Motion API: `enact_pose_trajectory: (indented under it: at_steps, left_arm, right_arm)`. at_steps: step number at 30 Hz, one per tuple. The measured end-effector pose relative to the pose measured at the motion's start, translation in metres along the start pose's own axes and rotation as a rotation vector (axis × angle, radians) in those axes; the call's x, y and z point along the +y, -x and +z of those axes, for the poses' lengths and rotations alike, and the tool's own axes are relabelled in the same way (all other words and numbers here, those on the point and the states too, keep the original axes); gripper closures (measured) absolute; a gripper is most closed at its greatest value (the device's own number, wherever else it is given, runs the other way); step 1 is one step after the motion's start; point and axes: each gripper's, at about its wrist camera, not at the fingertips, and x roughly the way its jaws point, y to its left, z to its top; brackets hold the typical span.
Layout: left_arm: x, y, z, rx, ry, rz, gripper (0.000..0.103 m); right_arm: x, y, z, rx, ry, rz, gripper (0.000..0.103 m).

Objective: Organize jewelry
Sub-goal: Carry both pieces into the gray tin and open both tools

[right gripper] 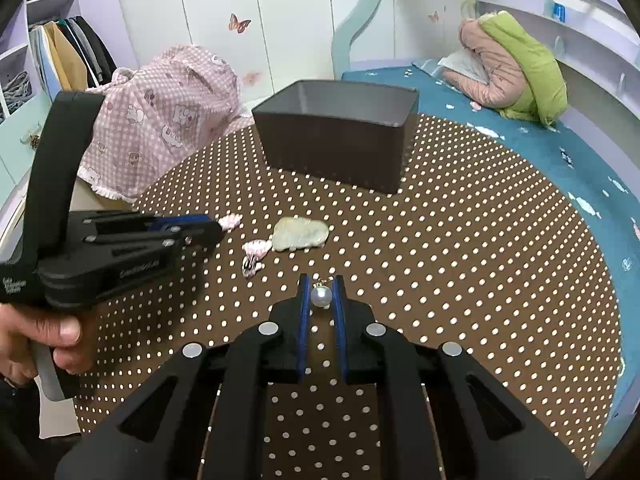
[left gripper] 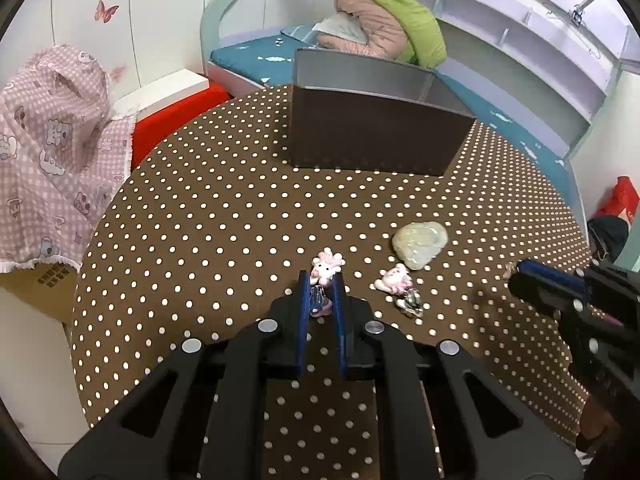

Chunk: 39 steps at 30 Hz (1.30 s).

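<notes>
My left gripper [left gripper: 322, 280] is shut on a pink-and-white bunny hair clip [left gripper: 326, 270], held just above the polka-dot table [left gripper: 224, 216]; it also shows in the right wrist view [right gripper: 218, 229]. My right gripper [right gripper: 322, 282] is shut on a pearl earring [right gripper: 321, 295] with a small gold hook; it shows at the right edge of the left wrist view [left gripper: 514, 270]. A second bunny clip [left gripper: 396, 282] [right gripper: 254, 256] and a pale green jade pendant [left gripper: 420, 244] [right gripper: 300, 234] lie on the table between the grippers. A dark open box [left gripper: 372, 136] [right gripper: 340, 144] stands at the table's far side.
A pink checked cloth [left gripper: 52, 152] [right gripper: 160, 120] drapes over something left of the table. A bed with a teal sheet [right gripper: 520, 152] and bundled jackets [left gripper: 392, 20] lies behind and to the right. A red cushion [left gripper: 176, 120] sits at the far left.
</notes>
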Motion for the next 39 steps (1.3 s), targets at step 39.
enact_pose_trajectory:
  at_steps: [39]
  left_arm:
    - [-0.025, 0.118, 0.167, -0.407, -0.097, -0.035, 0.092]
  right_arm:
    - [-0.016, 0.038, 0.169, -0.243, 0.115, -0.016, 0.093]
